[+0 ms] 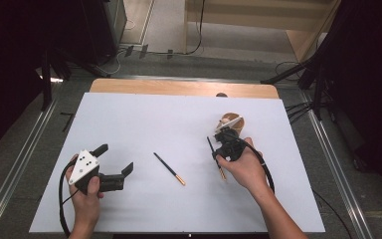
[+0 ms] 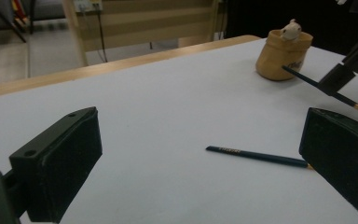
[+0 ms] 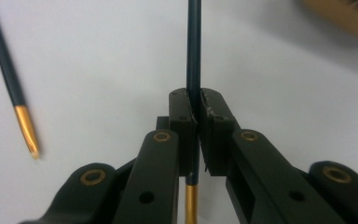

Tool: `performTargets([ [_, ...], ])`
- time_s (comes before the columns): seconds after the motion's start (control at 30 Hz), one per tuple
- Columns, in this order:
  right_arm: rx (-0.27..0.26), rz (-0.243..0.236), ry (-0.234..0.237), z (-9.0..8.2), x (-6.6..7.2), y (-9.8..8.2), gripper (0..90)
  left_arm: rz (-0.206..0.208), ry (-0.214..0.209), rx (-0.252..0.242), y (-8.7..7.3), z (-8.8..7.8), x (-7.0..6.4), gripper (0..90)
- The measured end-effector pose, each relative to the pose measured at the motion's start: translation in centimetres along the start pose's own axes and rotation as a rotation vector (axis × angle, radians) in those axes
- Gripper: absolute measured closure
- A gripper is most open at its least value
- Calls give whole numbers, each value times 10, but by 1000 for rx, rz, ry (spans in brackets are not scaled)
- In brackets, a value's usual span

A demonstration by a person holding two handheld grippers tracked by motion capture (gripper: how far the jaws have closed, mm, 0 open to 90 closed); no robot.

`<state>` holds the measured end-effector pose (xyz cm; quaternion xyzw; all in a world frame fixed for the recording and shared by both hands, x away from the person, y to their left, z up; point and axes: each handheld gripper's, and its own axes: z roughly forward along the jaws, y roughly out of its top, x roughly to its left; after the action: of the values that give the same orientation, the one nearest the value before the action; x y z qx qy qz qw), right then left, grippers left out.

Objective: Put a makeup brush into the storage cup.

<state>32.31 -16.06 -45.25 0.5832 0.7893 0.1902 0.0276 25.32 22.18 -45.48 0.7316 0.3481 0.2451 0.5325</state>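
Fingers of the right gripper (image 3: 196, 109) pinch 1 chopstick (image 3: 194, 51) mid-shaft: light, stiff, slippery; left gripper (image 1: 114, 162) fingers spread.

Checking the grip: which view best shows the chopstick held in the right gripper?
Right gripper view: the held chopstick runs clamped between the jaws. The left gripper view shows it sideways, farther off; the high view shows it small.

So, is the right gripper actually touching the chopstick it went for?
Touching. In the right gripper view the right gripper is shut on the dark chopstick, both pads pressed against its shaft.
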Motion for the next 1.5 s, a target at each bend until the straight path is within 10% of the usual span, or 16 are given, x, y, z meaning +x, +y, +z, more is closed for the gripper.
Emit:
performTargets([
  [0.4,-343,-40,27,-26,-4,-25,855,-6,-87,-12,28,35,-15,47],
  [0.67,-474,-79,30,-34,1,-37,854,1,-110,-16,41,49,-18,47],
  [0.93,-564,-115,14,-35,6,-47,853,16,-152,-37,55,56,-18,67],
  [1.5,-727,-396,-109,-28,35,-61,854,16,-317,-27,63,69,-41,144],
])
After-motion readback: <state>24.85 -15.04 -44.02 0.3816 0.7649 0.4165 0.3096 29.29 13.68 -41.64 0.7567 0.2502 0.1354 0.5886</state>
